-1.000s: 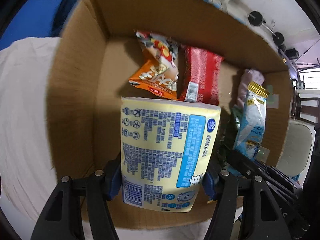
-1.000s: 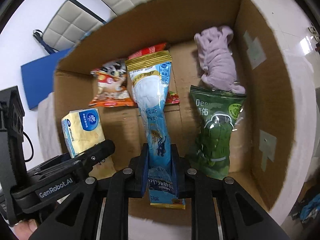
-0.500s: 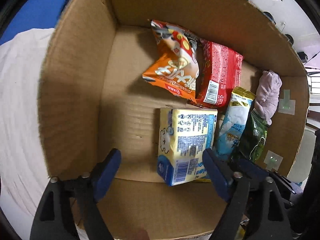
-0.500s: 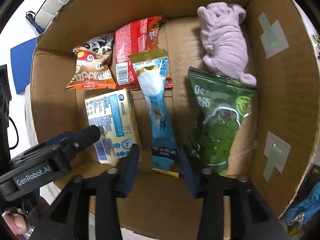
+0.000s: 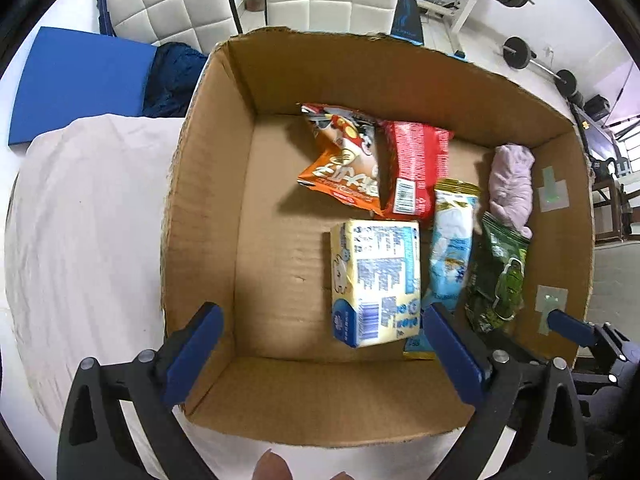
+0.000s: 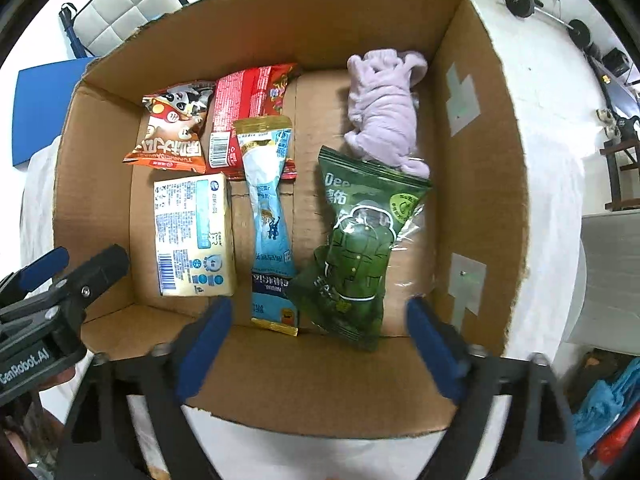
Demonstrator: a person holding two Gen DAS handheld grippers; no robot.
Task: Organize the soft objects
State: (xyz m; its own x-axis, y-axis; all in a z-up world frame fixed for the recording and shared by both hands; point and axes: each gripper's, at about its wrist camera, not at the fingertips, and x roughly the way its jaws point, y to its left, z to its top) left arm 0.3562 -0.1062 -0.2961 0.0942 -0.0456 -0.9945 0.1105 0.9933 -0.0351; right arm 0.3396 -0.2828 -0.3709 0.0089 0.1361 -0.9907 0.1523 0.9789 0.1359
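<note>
Right wrist view: cardboard box (image 6: 480,168) holding yellow tissue pack (image 6: 194,236), blue sachet (image 6: 268,216) and green bag (image 6: 356,240). Right gripper (image 6: 318,334) and left gripper (image 5: 320,350) are both hovering wide apart, gripping nothing.

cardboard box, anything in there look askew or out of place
Mostly tidy. In the cardboard box, the blue sachet lies with its top overlapping the red packet, and the green bag covers the foot of the purple plush toy. Nothing is spilled or torn. Both tongs are open above the box.
</note>
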